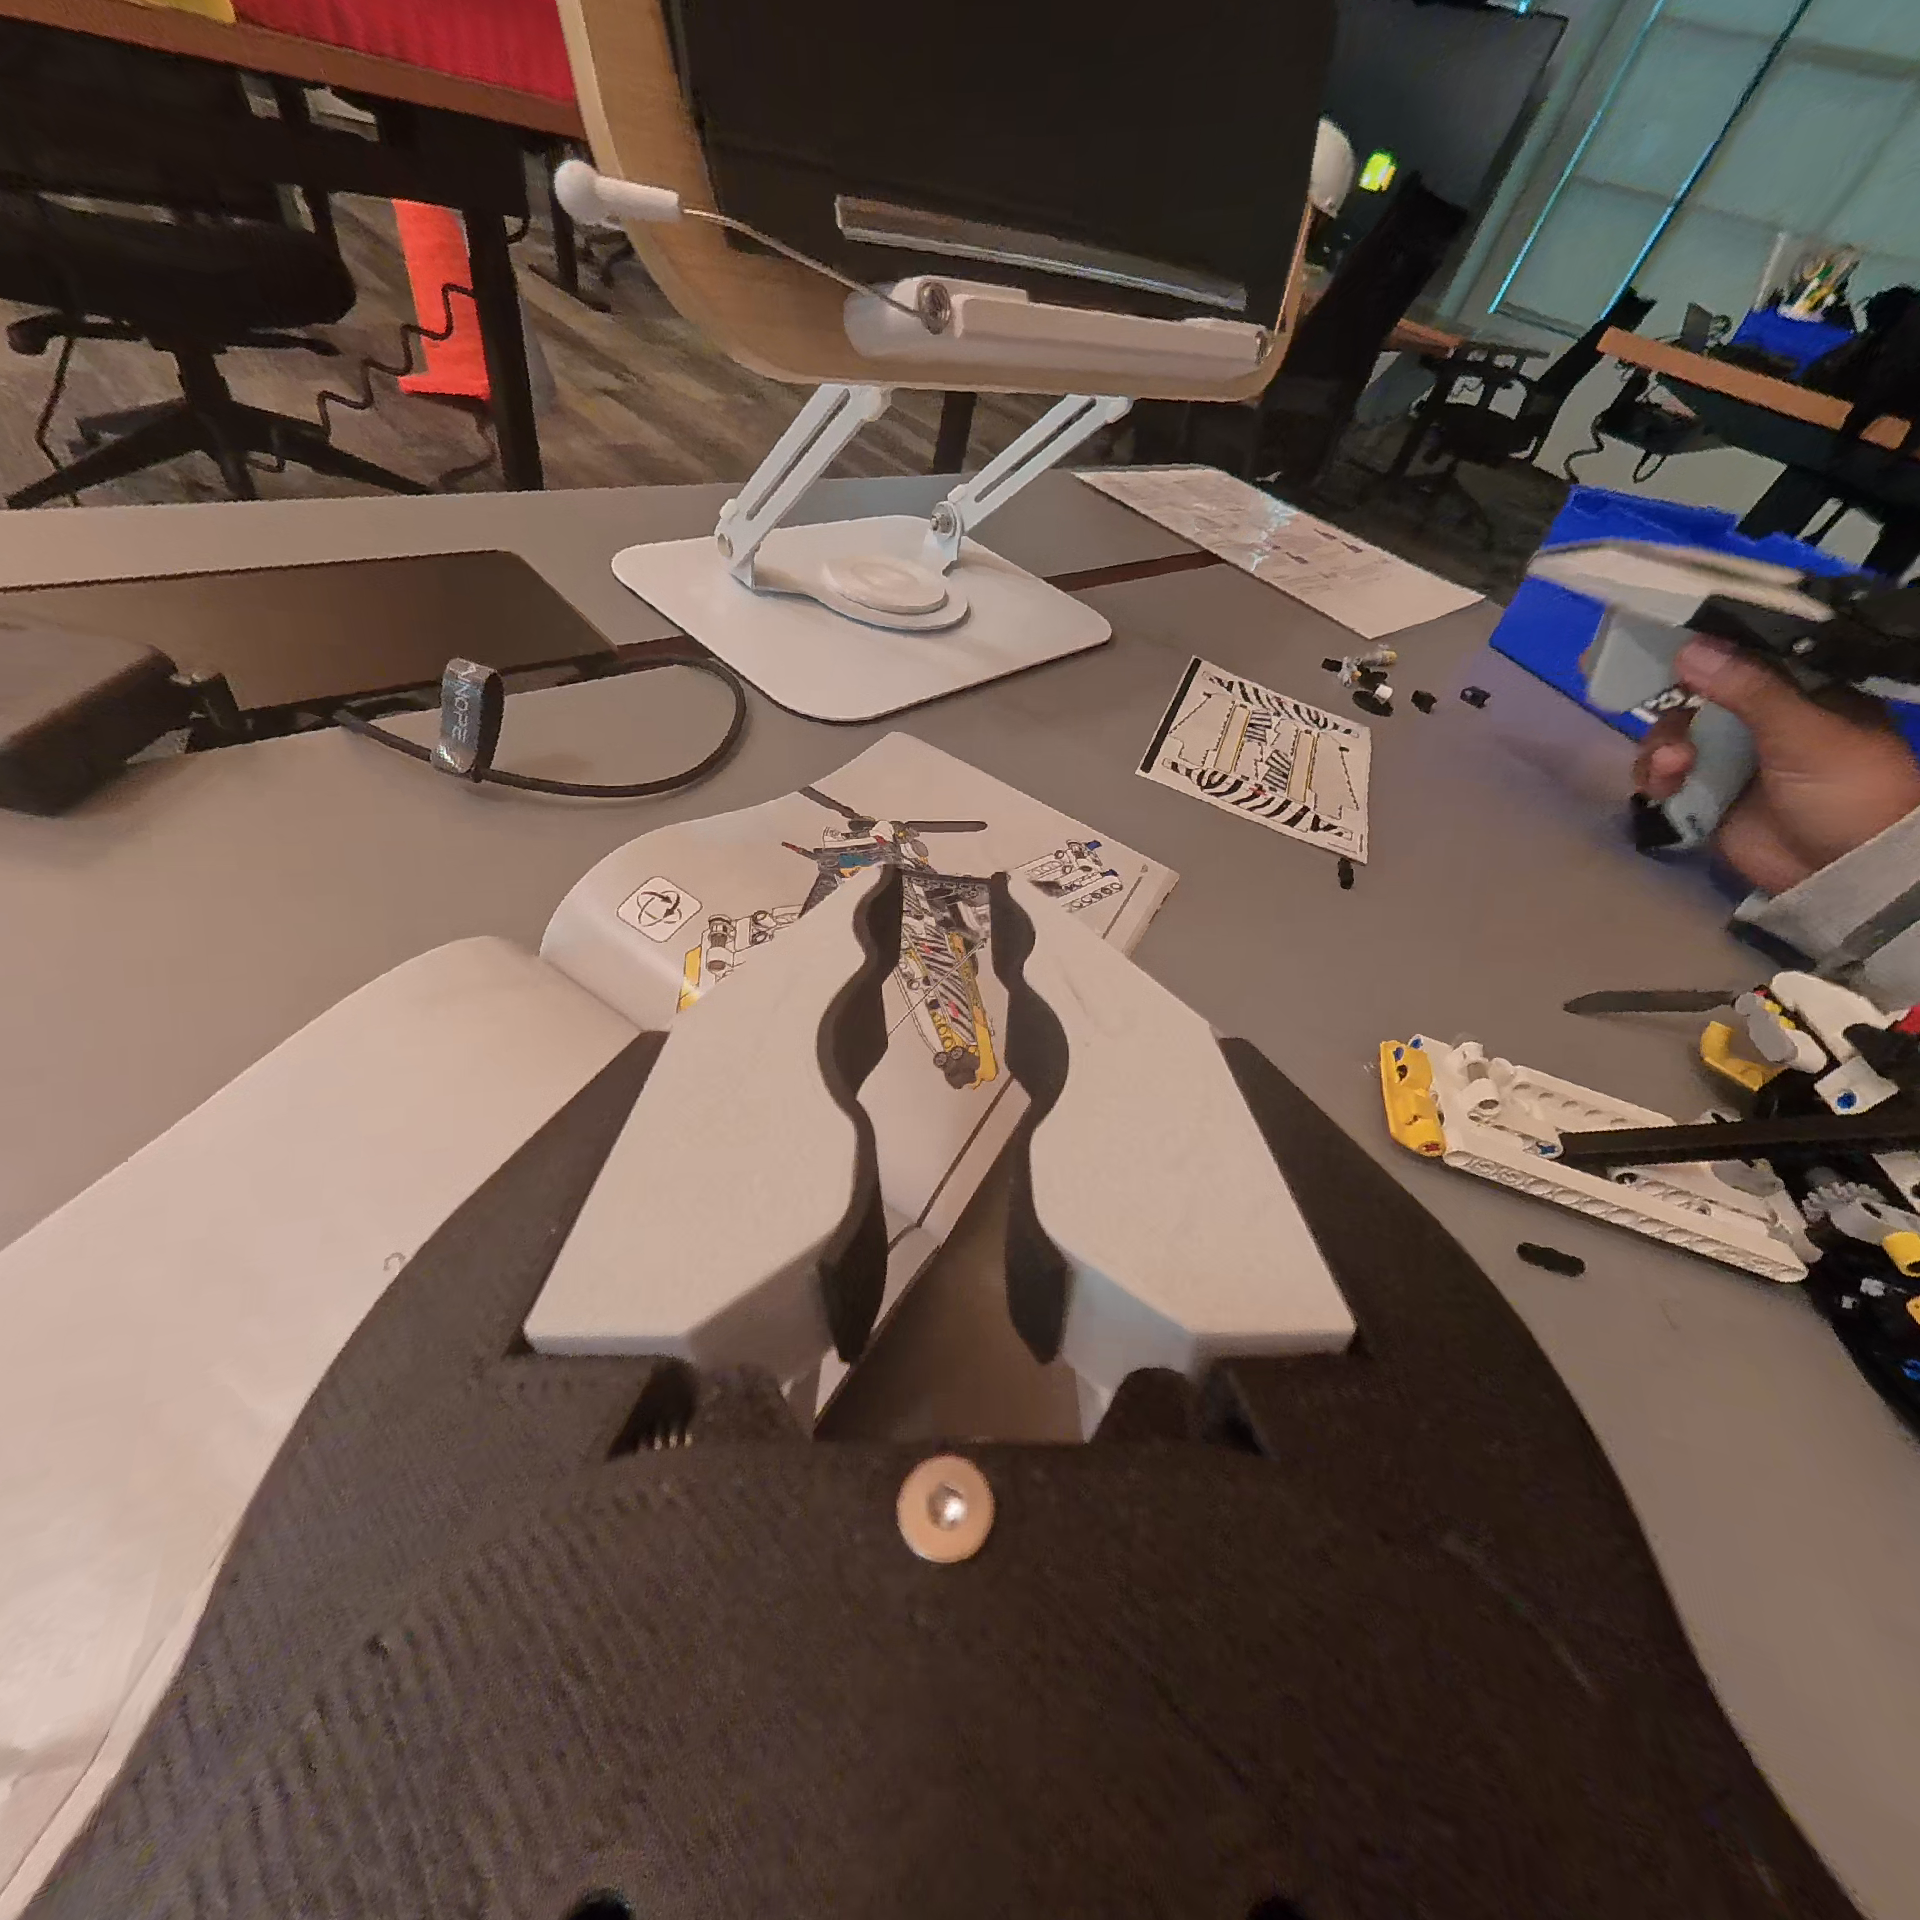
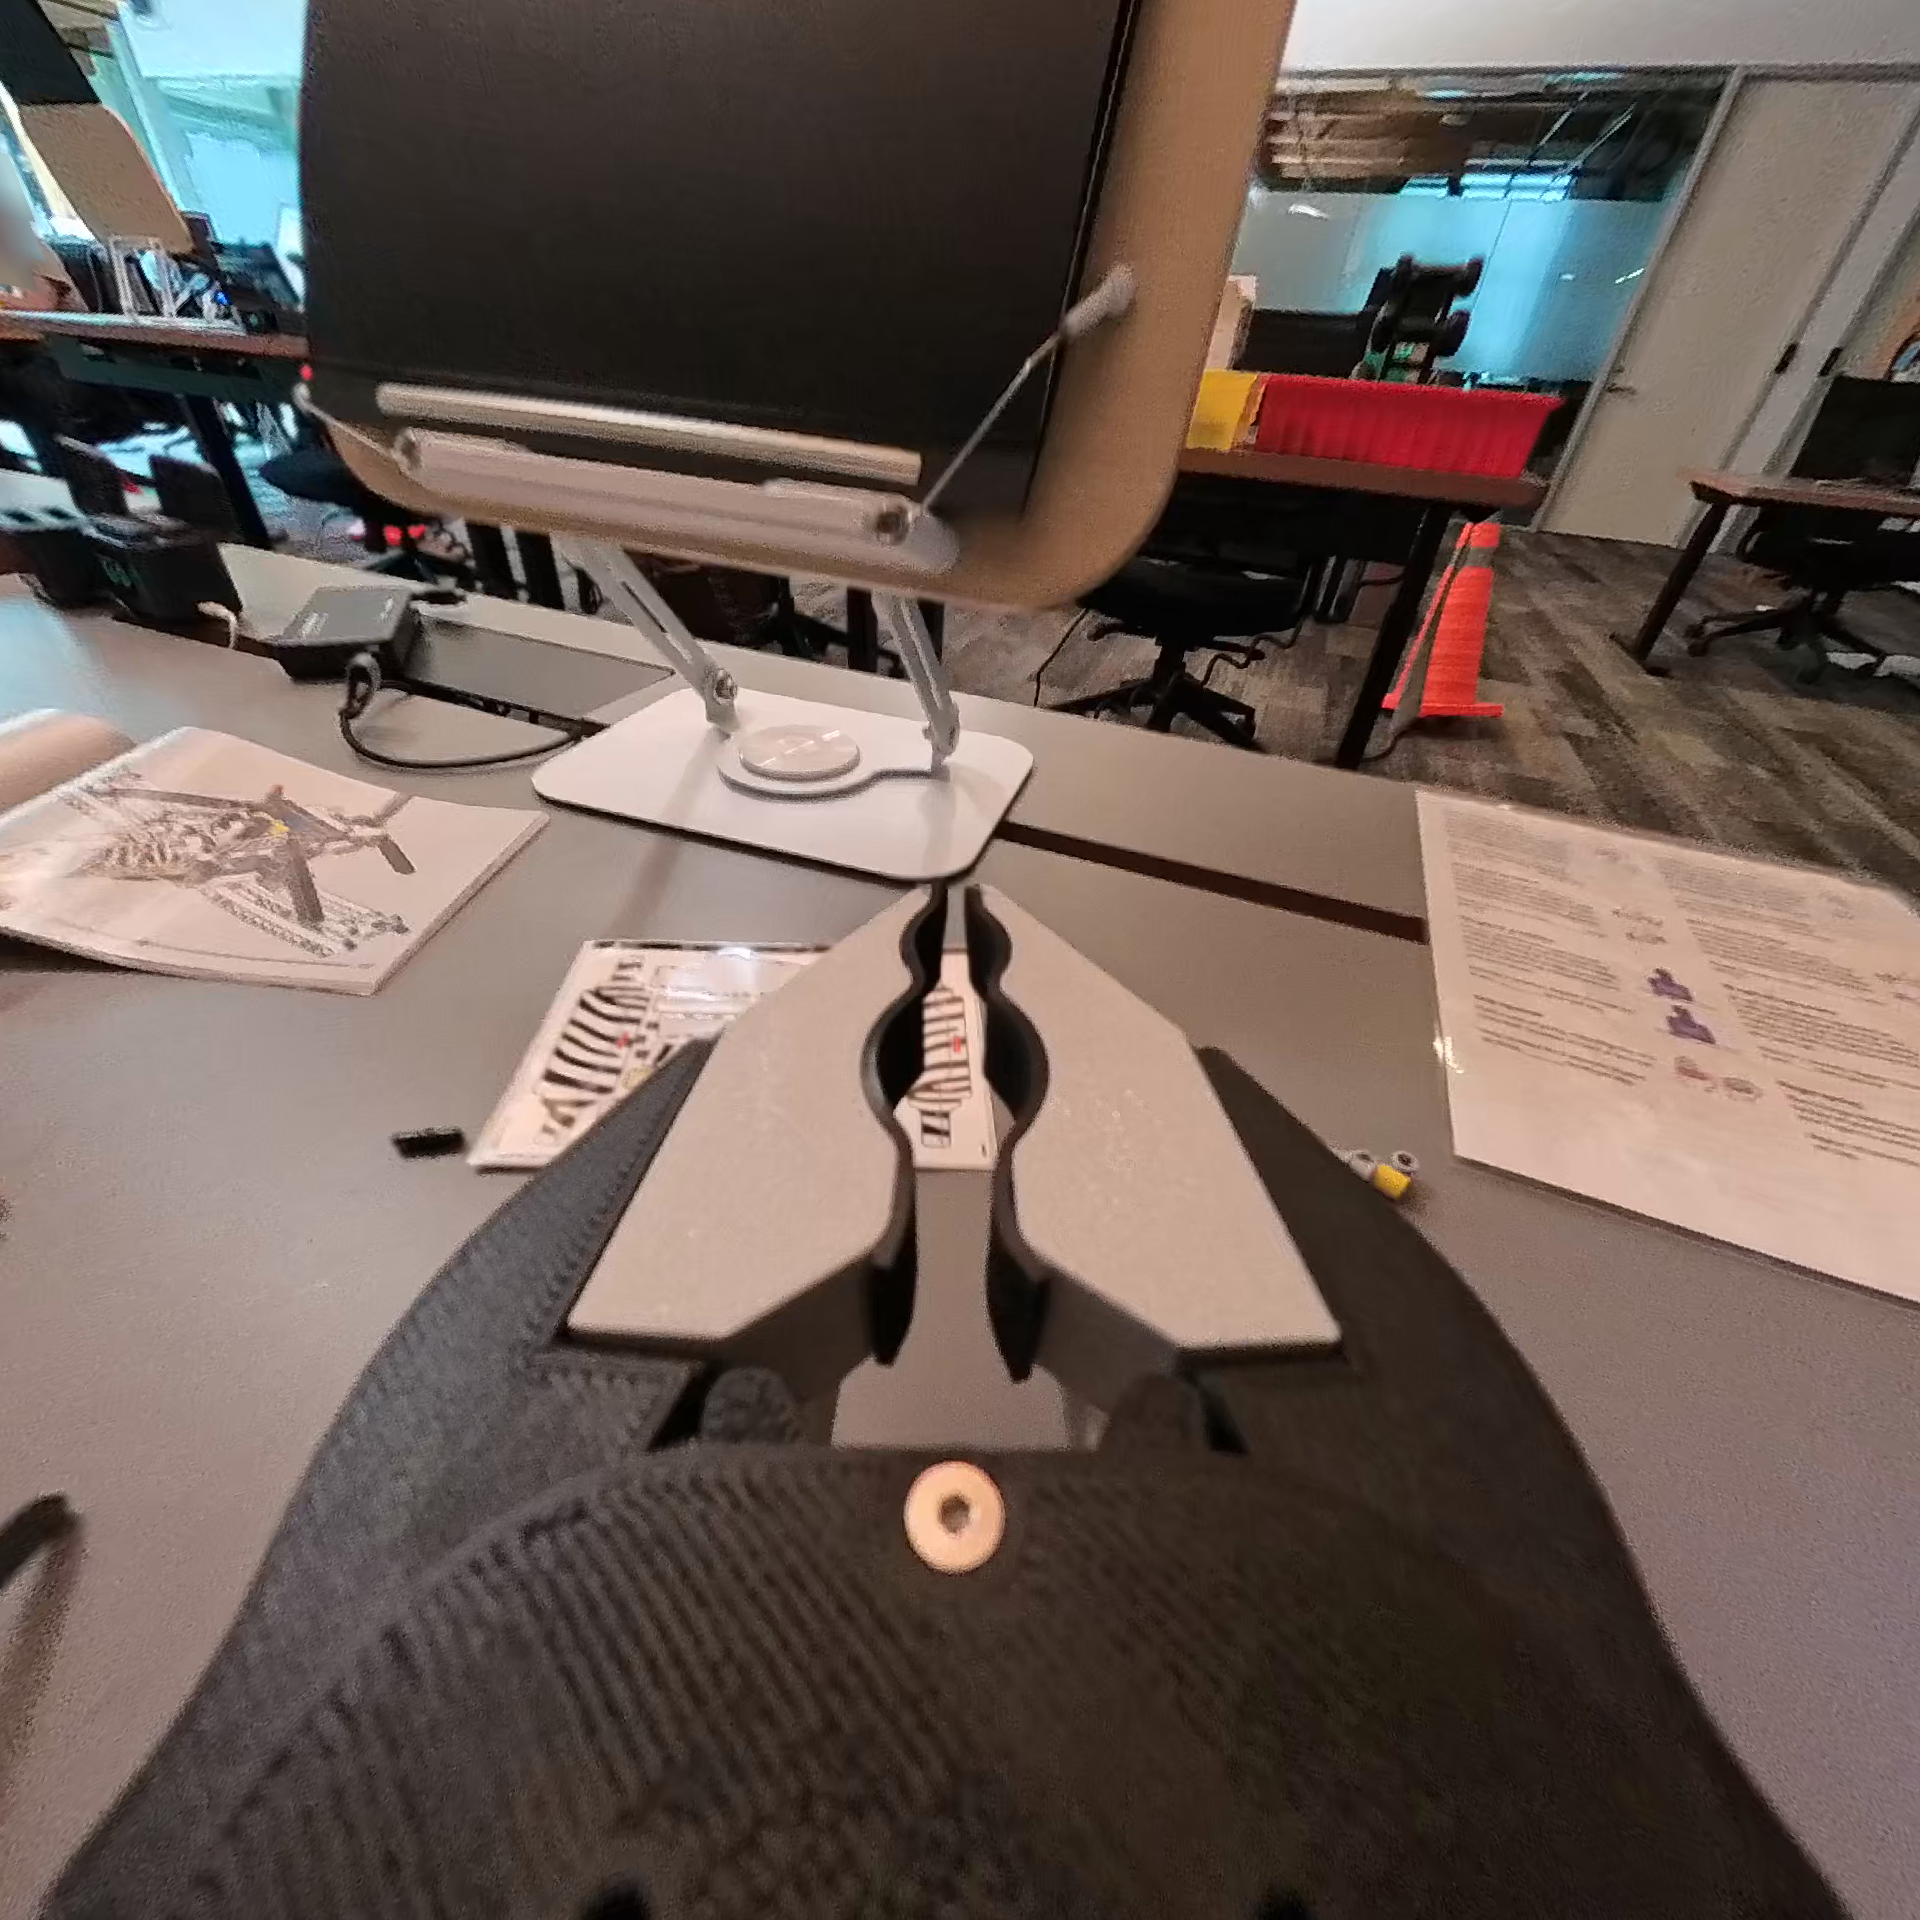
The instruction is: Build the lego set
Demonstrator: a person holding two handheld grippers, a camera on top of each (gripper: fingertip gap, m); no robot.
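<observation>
A partly built white, yellow and black lego model (image 1: 1600,1143) lies on the grey table at the right. The instruction booklet (image 1: 717,904) lies open under my left gripper (image 1: 943,883), which is open and empty above it. My right gripper (image 2: 956,896) is shut with nothing between its tips, above the zebra-striped sticker sheet (image 2: 613,1029). The booklet (image 2: 249,862) is to its left. The sticker sheet (image 1: 1257,764) and several small loose pieces (image 1: 1371,675) lie beyond the model. A yellow and grey piece (image 2: 1387,1169) lies right of my right gripper.
A tablet on a white stand (image 1: 862,623) (image 2: 790,800) stands at the table's back. A laminated sheet (image 2: 1683,1039) lies at the right, a blue bin (image 1: 1558,613) behind a hand (image 1: 1797,769). A power brick (image 1: 73,717) with cable sits left. Black pins (image 1: 1550,1259) (image 2: 428,1140) lie loose. Some 35 centimetres of space lies between my two pairs of fingers. From my left tips it is roughly 25 centimetres to the power brick (image 1: 73,717); from my right, 50 centimetres. The right camera catches it too, in the right wrist view (image 2: 336,650).
</observation>
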